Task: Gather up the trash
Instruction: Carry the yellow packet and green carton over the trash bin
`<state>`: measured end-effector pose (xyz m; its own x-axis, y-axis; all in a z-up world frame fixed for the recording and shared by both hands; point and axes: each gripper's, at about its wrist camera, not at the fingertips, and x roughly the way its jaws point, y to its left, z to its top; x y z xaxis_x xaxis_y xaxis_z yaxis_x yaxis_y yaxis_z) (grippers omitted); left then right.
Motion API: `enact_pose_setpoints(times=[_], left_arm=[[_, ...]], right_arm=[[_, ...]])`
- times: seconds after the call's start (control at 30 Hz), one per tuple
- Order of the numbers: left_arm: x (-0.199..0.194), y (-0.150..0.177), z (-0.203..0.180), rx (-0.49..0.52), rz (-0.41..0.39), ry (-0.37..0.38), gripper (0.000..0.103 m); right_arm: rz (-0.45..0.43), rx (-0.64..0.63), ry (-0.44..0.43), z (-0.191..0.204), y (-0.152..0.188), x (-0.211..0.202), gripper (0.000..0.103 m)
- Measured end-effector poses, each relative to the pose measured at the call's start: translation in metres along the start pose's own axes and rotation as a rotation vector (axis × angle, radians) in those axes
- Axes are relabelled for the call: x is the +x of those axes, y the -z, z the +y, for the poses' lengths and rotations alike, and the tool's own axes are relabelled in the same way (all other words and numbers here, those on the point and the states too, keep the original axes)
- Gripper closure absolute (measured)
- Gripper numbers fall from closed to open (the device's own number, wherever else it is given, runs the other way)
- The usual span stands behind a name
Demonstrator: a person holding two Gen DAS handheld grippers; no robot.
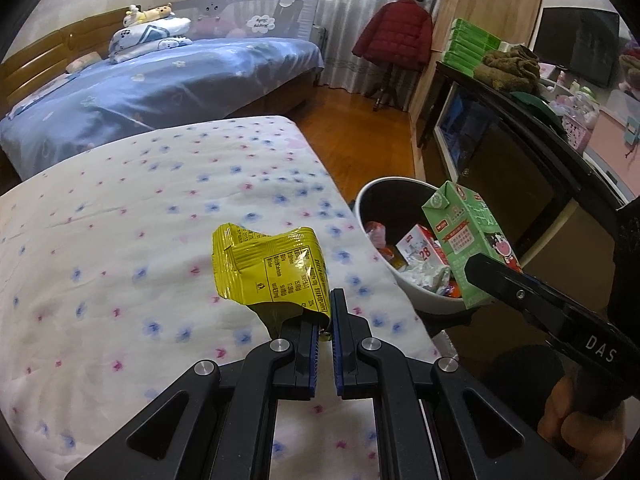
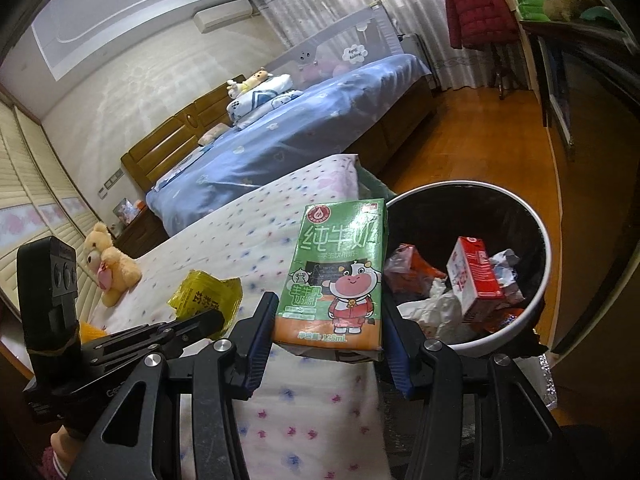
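left tool (image 1: 325,326) pinches crinkled yellow foil wrapper (image 1: 268,266) by one corner; may slip | right tool (image 2: 326,344) clamps green milk carton (image 2: 340,276) beside white round bin (image 2: 548,256); early release misses rim

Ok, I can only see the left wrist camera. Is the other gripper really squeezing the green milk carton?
Observer: Yes. The right gripper has one finger pressed on each side of the green milk carton.
Operator: How much milk did it hold?
Observer: The front is printed 125mL, under a cartoon cow in red clothes.
Operator: Are there any toys near my yellow wrapper?
Observer: A tan teddy bear lies on the flowered sheet, past the yellow wrapper.
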<state>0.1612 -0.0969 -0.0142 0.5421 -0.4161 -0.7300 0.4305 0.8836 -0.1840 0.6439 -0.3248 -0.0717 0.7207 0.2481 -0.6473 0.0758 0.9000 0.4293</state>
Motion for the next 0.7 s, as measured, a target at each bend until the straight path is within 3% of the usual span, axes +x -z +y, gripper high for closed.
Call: enact_pose_setpoints(times=[0.7], left_arm=[[0.016,-0.012,-0.026,0.046,0.007,0.044,0.099]], right_arm=[[-0.03,0.05,0.053,-0.034,-0.009,-0.011,0.052]])
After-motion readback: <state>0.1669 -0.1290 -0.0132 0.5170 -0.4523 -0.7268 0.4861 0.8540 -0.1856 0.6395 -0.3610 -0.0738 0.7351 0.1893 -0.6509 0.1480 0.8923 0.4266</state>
